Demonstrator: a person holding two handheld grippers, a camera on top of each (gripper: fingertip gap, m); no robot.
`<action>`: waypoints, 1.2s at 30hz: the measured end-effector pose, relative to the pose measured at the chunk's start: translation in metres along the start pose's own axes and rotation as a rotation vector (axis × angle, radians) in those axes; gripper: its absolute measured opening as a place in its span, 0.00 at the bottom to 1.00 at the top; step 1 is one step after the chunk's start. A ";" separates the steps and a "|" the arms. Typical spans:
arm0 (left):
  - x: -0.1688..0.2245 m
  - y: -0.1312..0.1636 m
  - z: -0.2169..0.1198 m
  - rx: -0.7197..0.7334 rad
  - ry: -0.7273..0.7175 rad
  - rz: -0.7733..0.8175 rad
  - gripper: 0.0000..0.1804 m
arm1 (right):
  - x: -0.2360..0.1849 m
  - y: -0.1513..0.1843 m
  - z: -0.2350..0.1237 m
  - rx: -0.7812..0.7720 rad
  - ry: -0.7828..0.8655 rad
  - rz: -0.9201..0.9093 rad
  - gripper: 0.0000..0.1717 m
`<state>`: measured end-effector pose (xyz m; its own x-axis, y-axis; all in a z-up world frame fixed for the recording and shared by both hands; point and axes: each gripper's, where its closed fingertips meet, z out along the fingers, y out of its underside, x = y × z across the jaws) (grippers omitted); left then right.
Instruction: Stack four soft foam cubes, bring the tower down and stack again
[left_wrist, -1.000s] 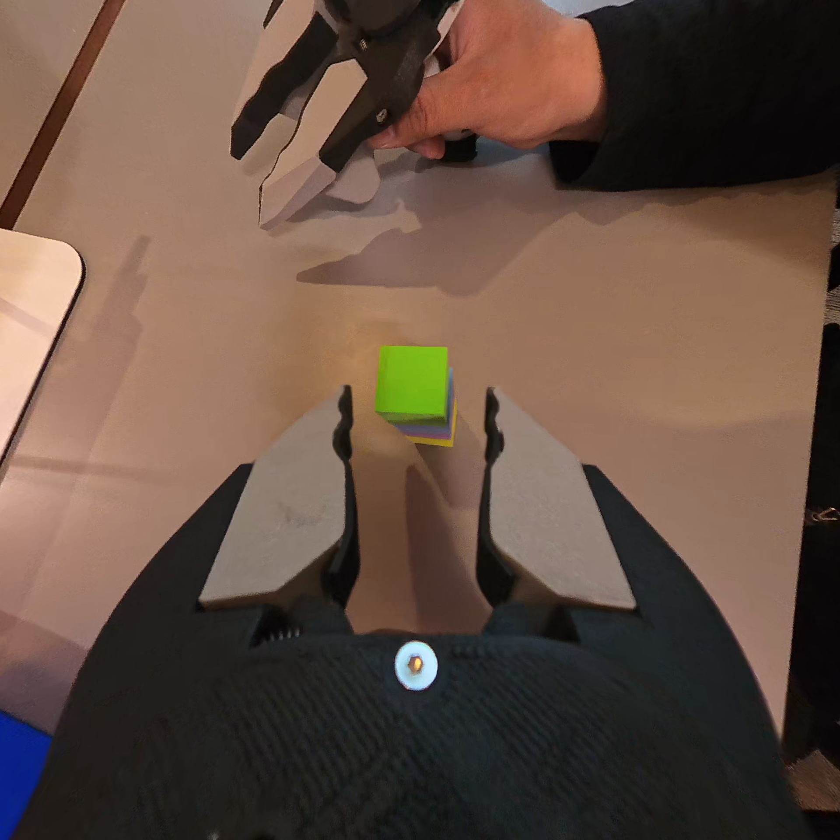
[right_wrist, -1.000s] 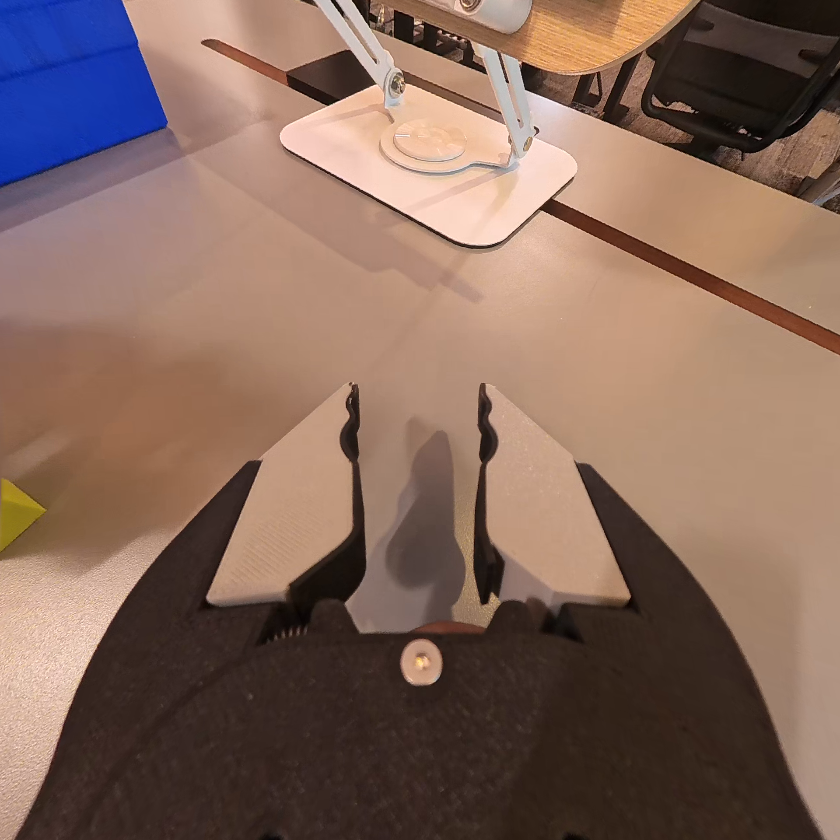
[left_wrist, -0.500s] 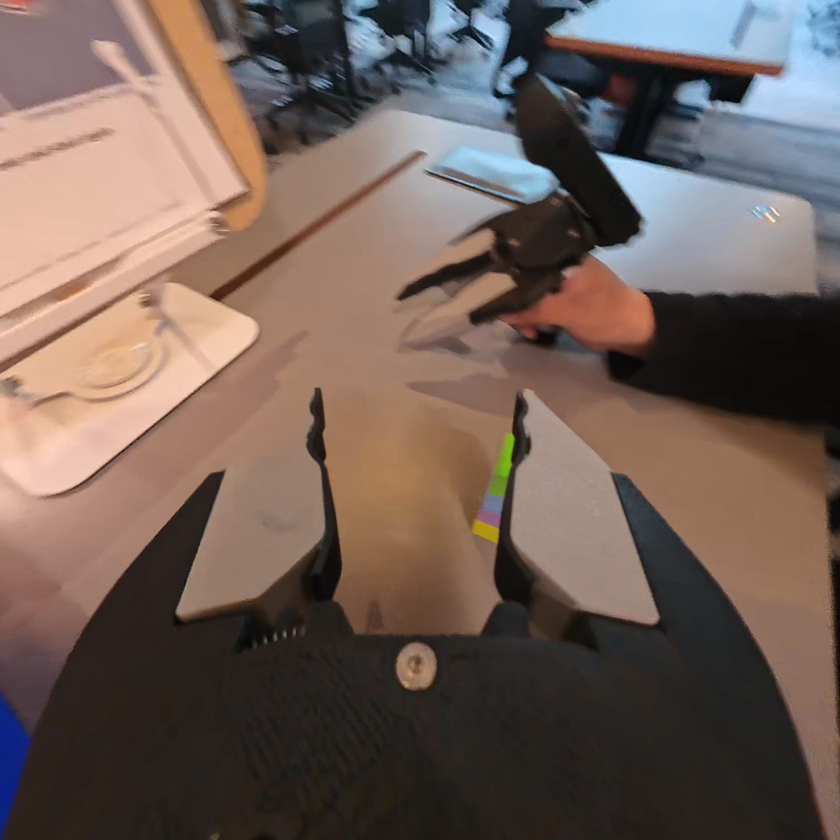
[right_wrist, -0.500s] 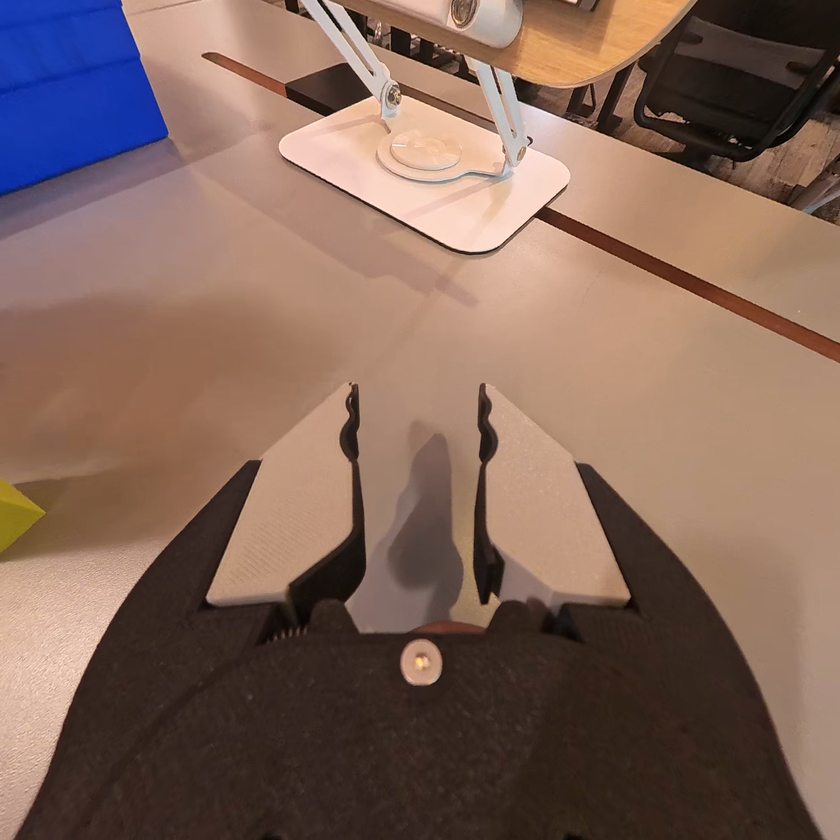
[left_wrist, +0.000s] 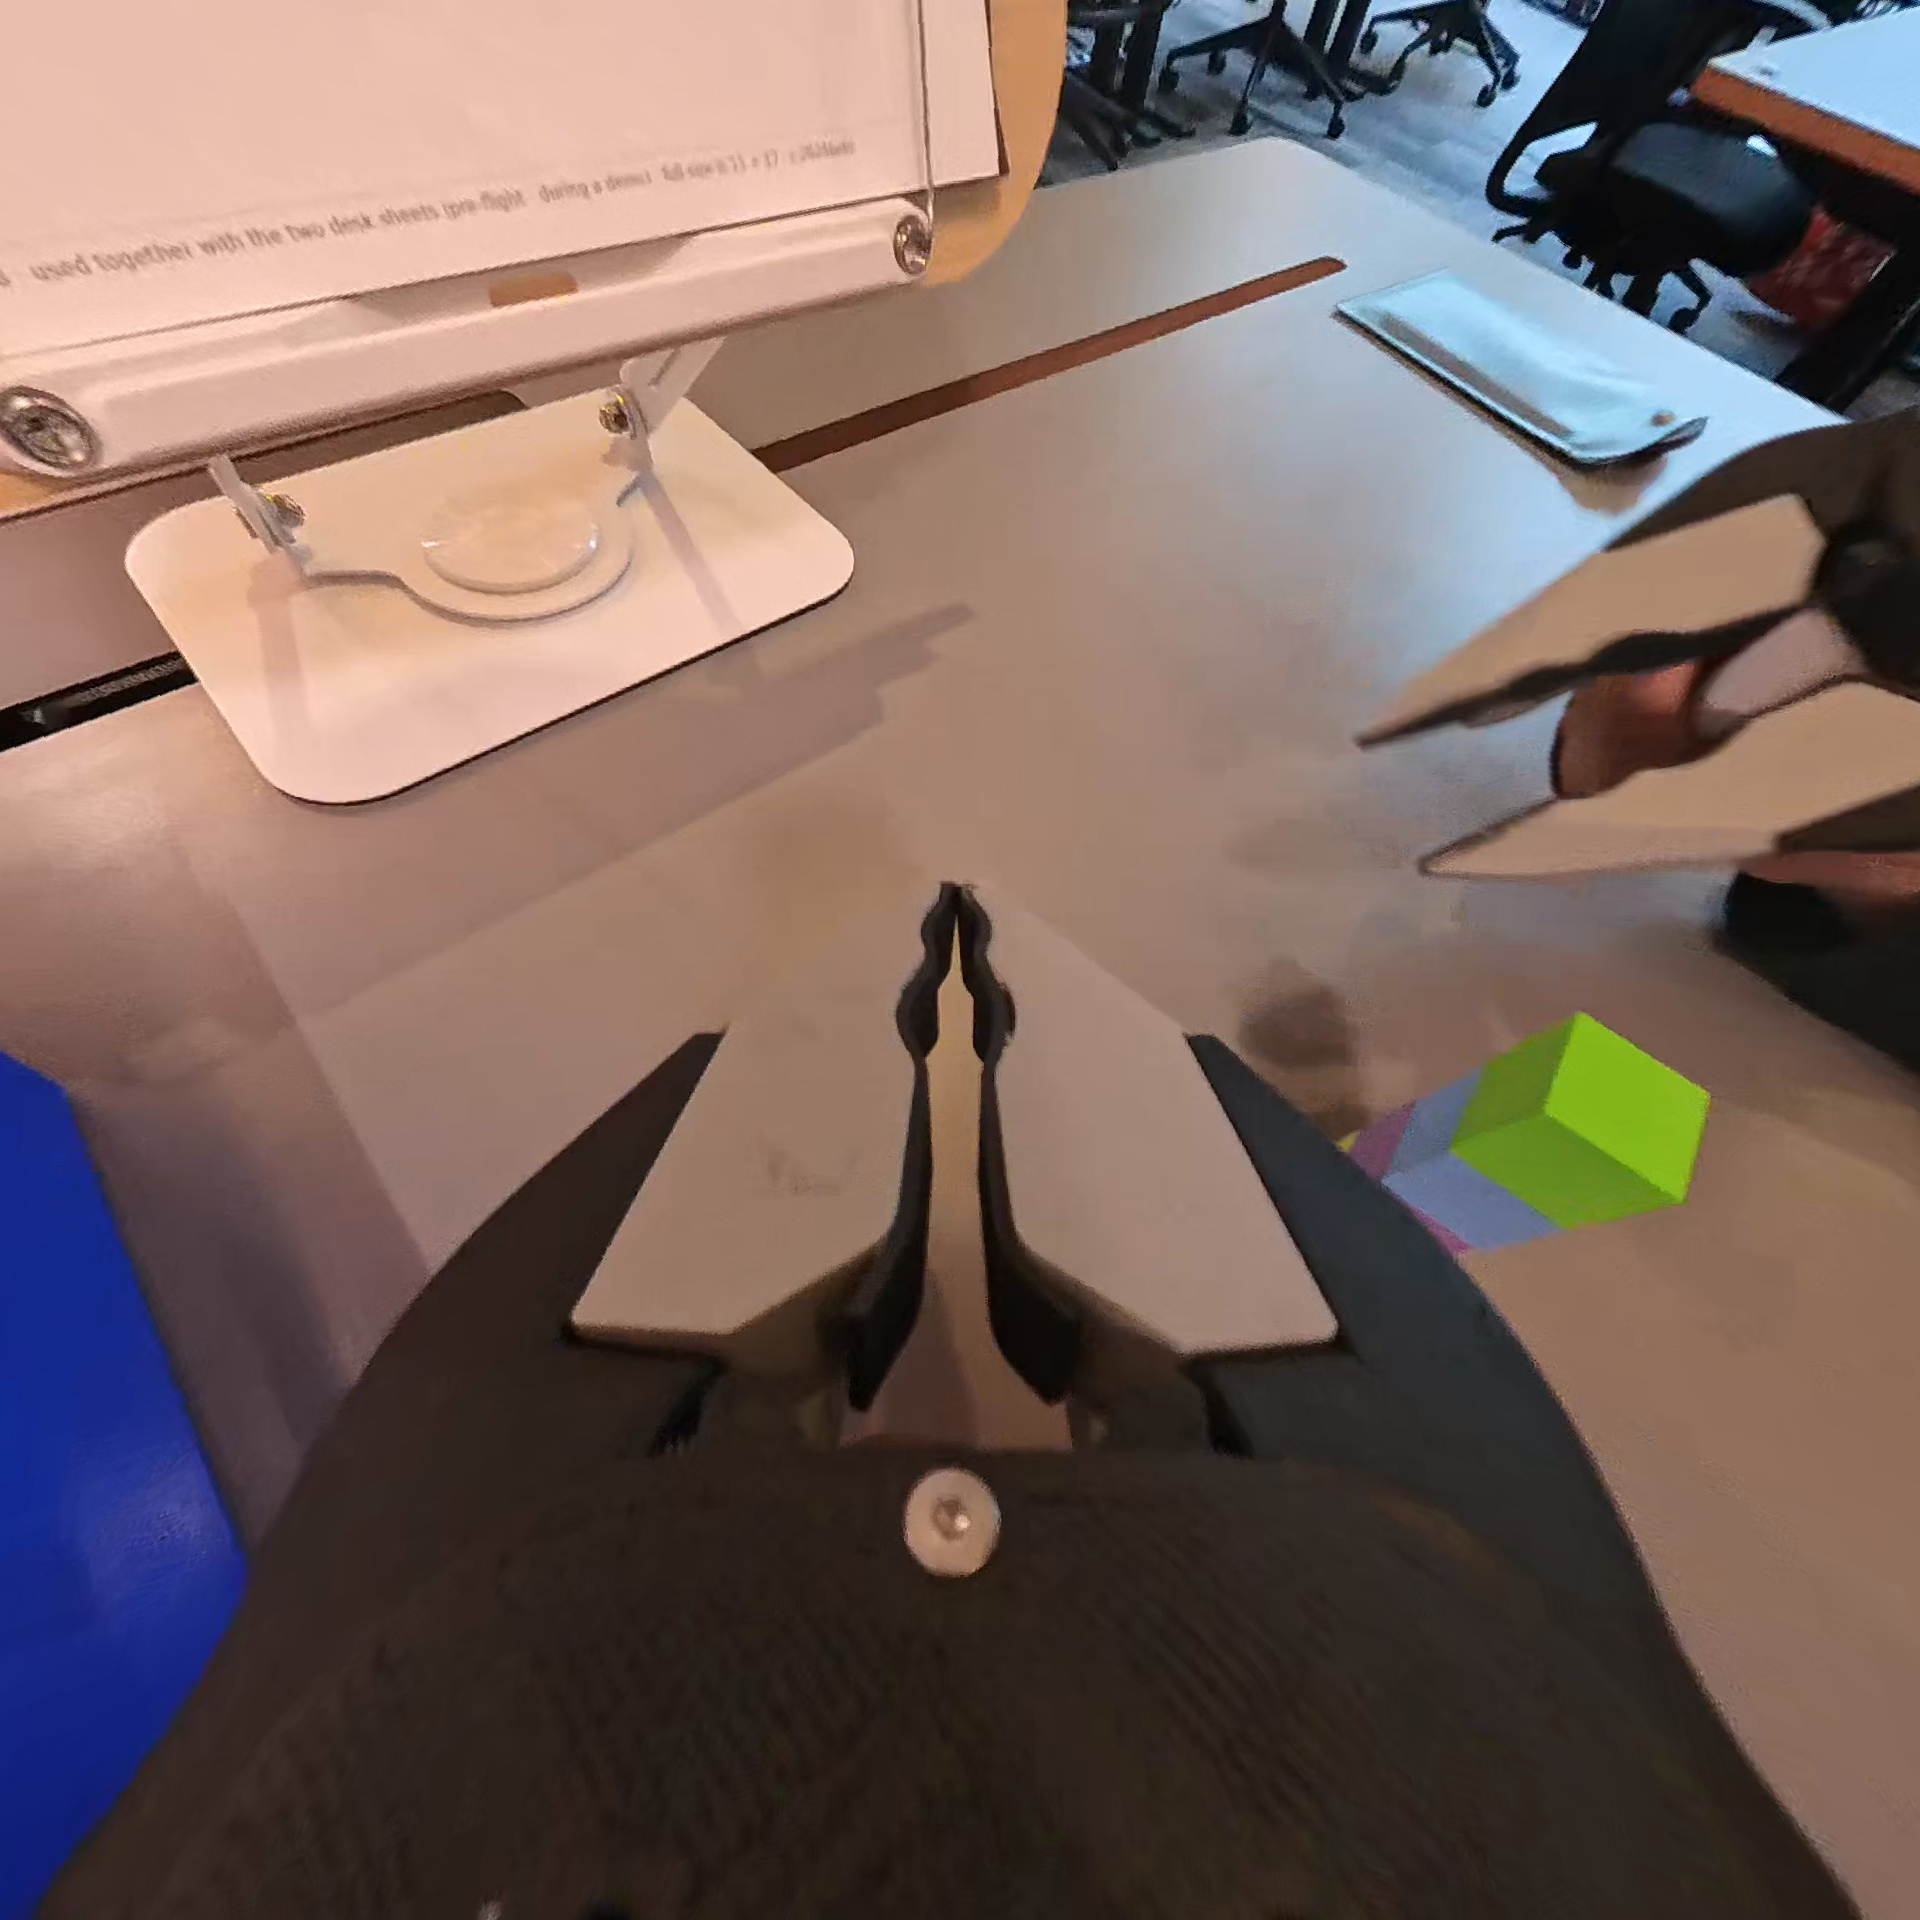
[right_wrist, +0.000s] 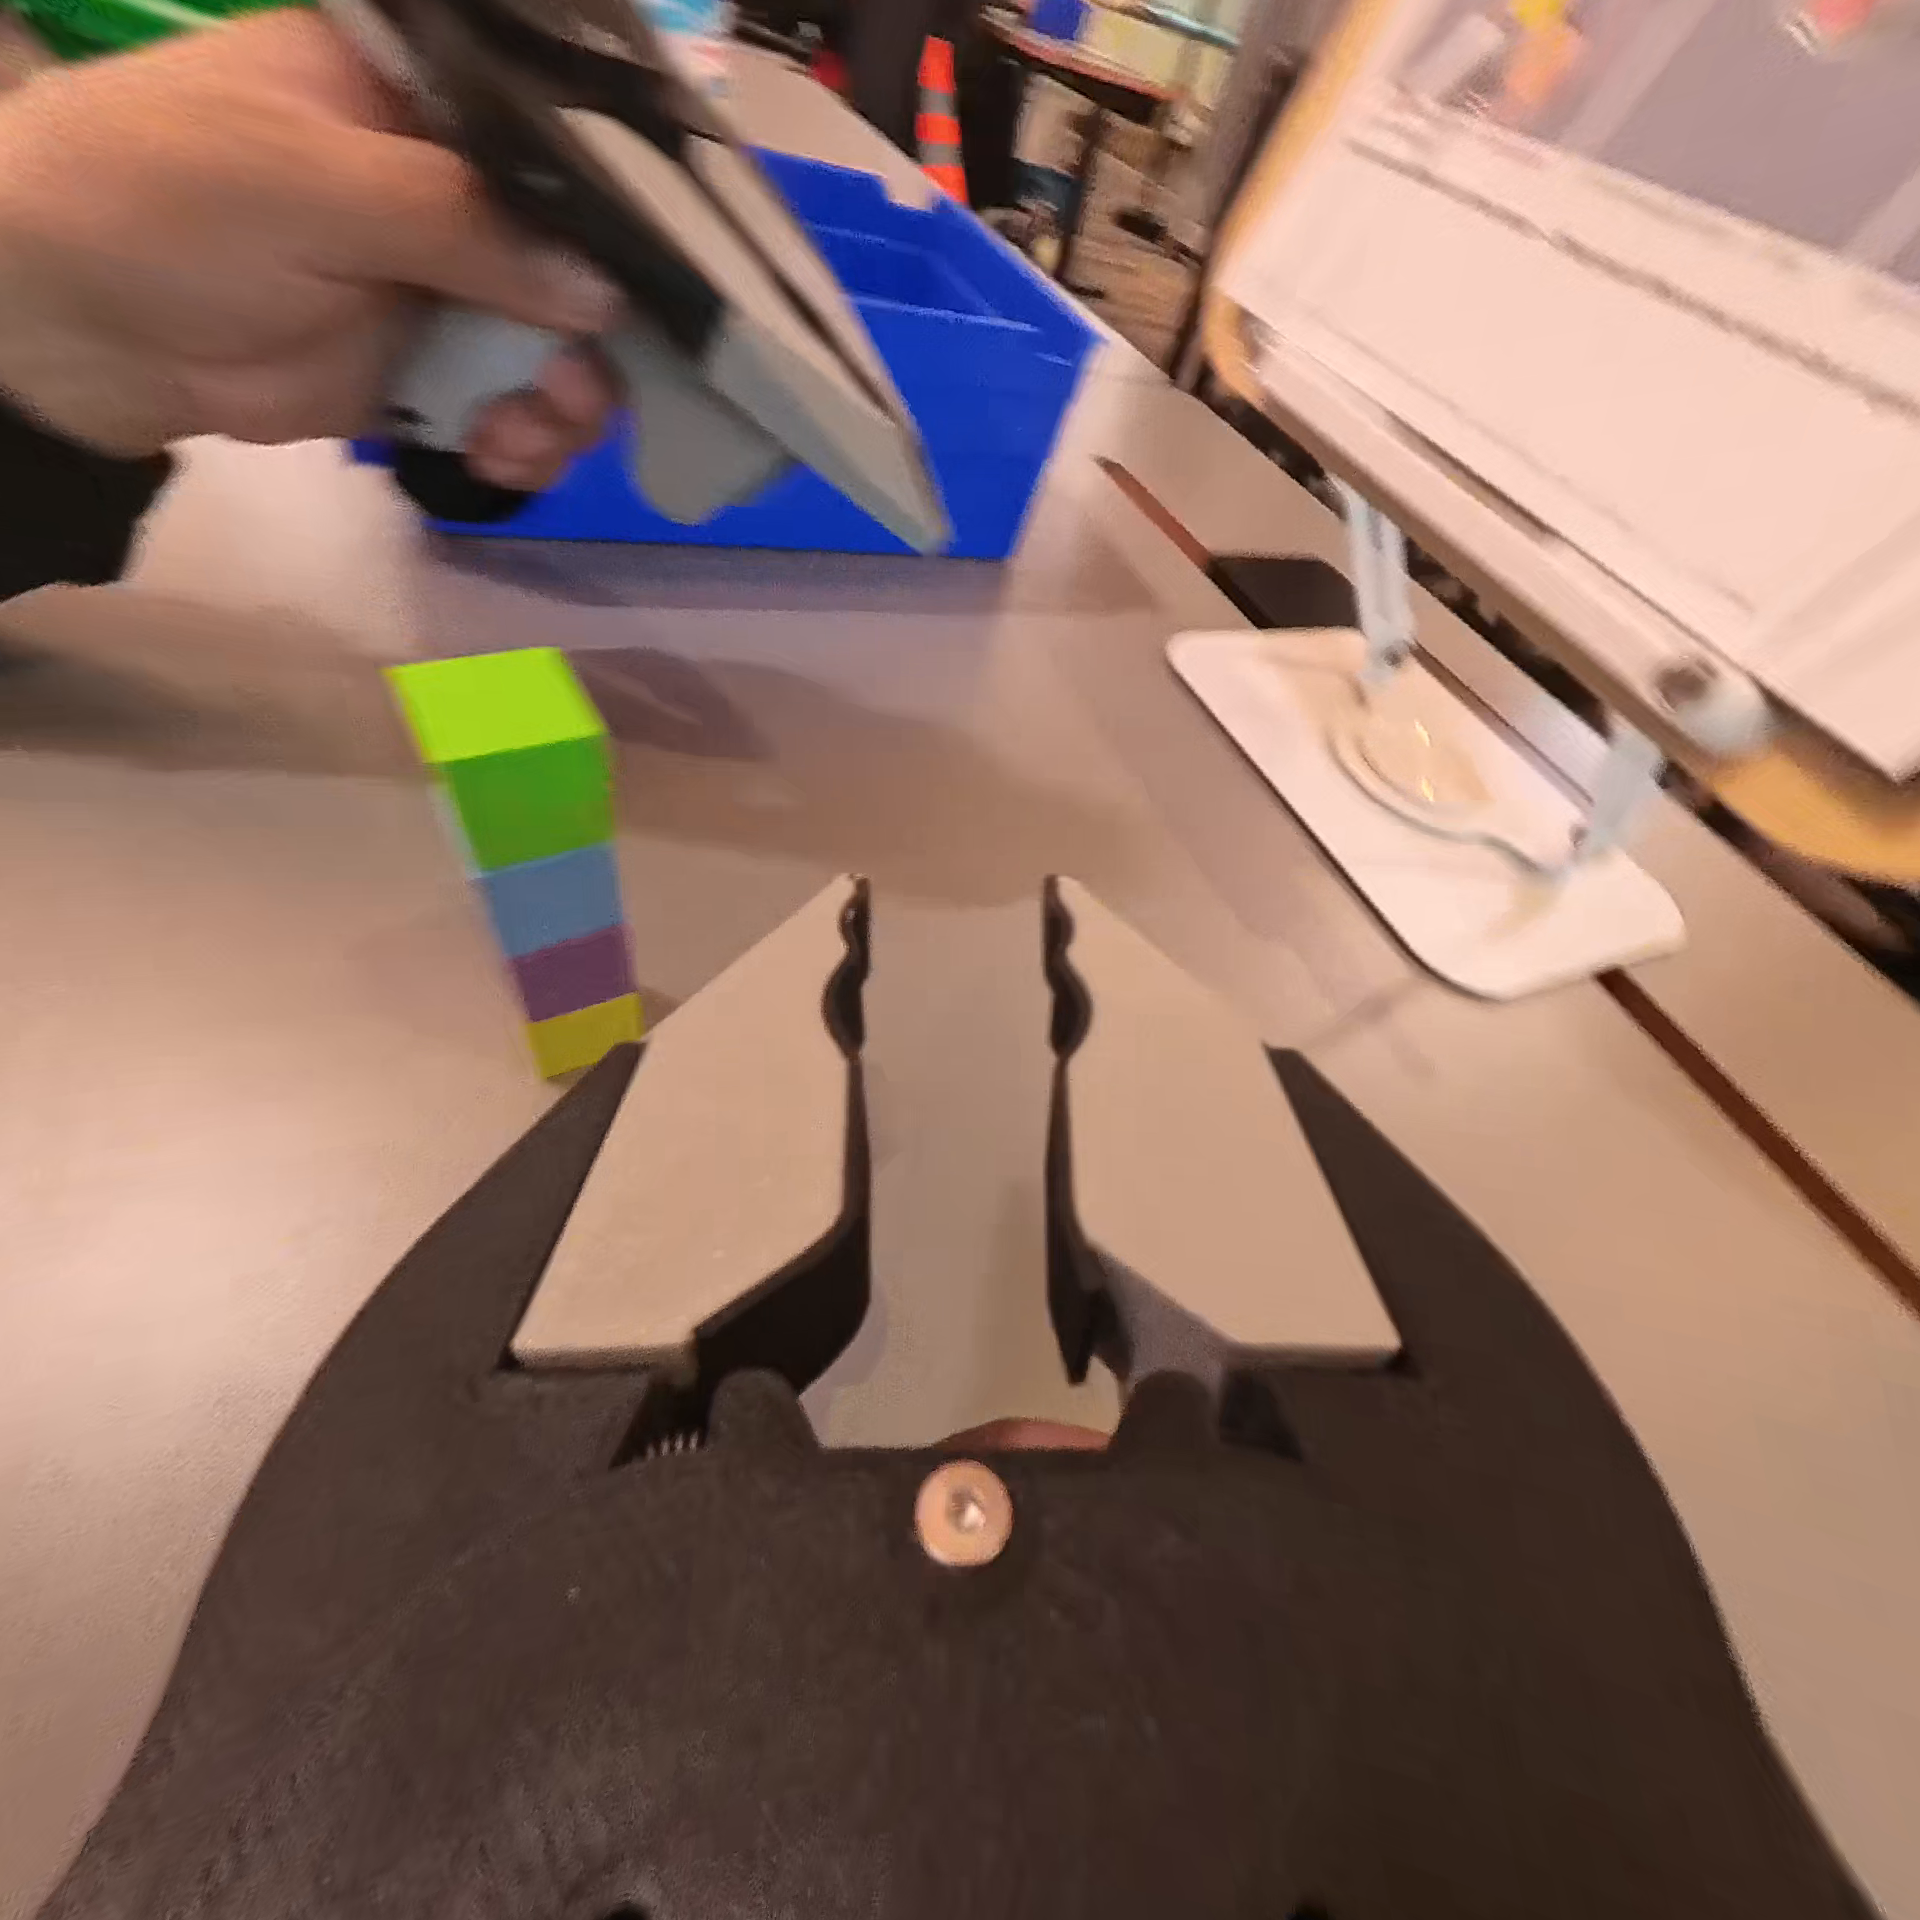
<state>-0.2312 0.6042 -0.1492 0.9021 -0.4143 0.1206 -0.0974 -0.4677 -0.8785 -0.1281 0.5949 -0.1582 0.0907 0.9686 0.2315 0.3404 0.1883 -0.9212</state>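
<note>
The landmark is the tower of four foam cubes (right_wrist: 525, 862), standing upright on the grey table (right_wrist: 987, 748).

Surroundings: a blue bin (right_wrist: 935, 416) sits beyond the tower, toward the far table edge. To the tower's right in the right wrist view, well apart, a white stand base (right_wrist: 1455, 831) rests on the table and carries a tilted board with a paper sheet (left_wrist: 468, 135). A brown seam (left_wrist: 1039, 364) runs across the table past that base. A flat grey pouch (left_wrist: 1507, 374) lies far from the tower, near the table's far corner, with office chairs (left_wrist: 1621, 166) beyond.

Obstructions: the left gripper (left_wrist: 954, 899) hangs above and beyond the tower, between it and the bin, with its tongs pressed together on nothing. The right gripper (right_wrist: 951, 894) is just beside the tower base, with its tongs spread a moderate gap and only table between them. Neither touches the tower.

Tower appearance: green cube (right_wrist: 509, 748) on top, then blue (right_wrist: 556, 899), purple (right_wrist: 571, 971) and yellow (right_wrist: 582, 1029) on the table. The faces align closely; the picture is slightly blurred.

Open room: bare table surrounds the tower on all visible sides, widest between it and the stand base.
</note>
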 end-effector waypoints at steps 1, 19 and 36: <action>0.001 0.001 0.002 -0.007 0.002 0.004 0.00 | -0.011 -0.005 -0.001 0.012 -0.031 -0.048 0.12; -0.006 0.026 0.019 -0.115 -0.054 0.079 0.02 | -0.131 -0.035 -0.012 0.068 -0.441 -0.206 0.01; 0.020 0.044 0.034 -0.210 0.020 0.195 0.05 | -0.174 -0.012 0.006 -0.040 -0.526 -0.252 0.16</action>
<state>-0.2033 0.6023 -0.2014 0.8496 -0.5266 -0.0298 -0.3546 -0.5283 -0.7714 -0.1533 0.4253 -0.1895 -0.4707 0.8473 0.2460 0.3274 0.4267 -0.8431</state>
